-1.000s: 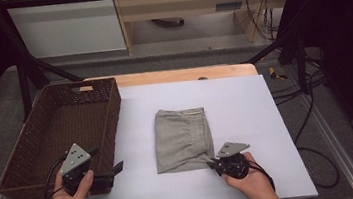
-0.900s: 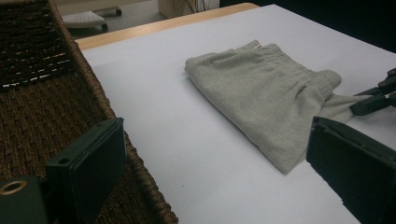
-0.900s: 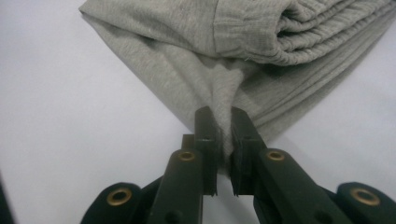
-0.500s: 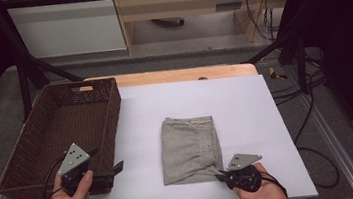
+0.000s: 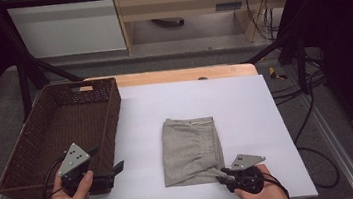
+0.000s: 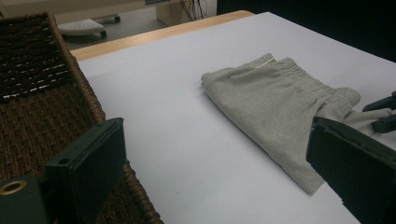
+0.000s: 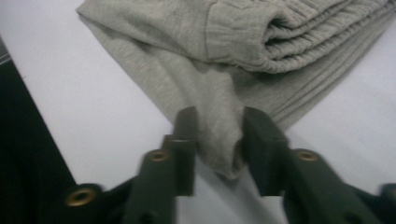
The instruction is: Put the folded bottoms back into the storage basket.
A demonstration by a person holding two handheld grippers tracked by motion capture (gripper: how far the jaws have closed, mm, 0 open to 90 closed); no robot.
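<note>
Folded grey shorts (image 5: 190, 150) lie on the white table top (image 5: 246, 106), right of centre, with the waistband at the far end. My right gripper (image 5: 222, 176) sits at their near right corner. In the right gripper view (image 7: 219, 116) its jaws have just been opening; they stand slightly apart with the pulled-out corner of the shorts (image 7: 233, 46) lying loose between them. My left gripper (image 5: 106, 158) is held by the near right corner of the wicker basket (image 5: 111, 122). Its jaws (image 6: 215, 128) are wide open with nothing between them, facing the shorts (image 6: 275, 102).
The dark brown wicker basket (image 6: 37, 116) takes up the left part of the table. A wooden strip (image 5: 177, 75) runs along the far edge. Black frame posts and cables (image 5: 303, 80) stand beyond the right side. Bare white surface lies between basket and shorts.
The right gripper drew the shorts' near corner toward the near edge and a little right, shifting the shorts with it. Its jaws then came apart. The left hand stayed put.
</note>
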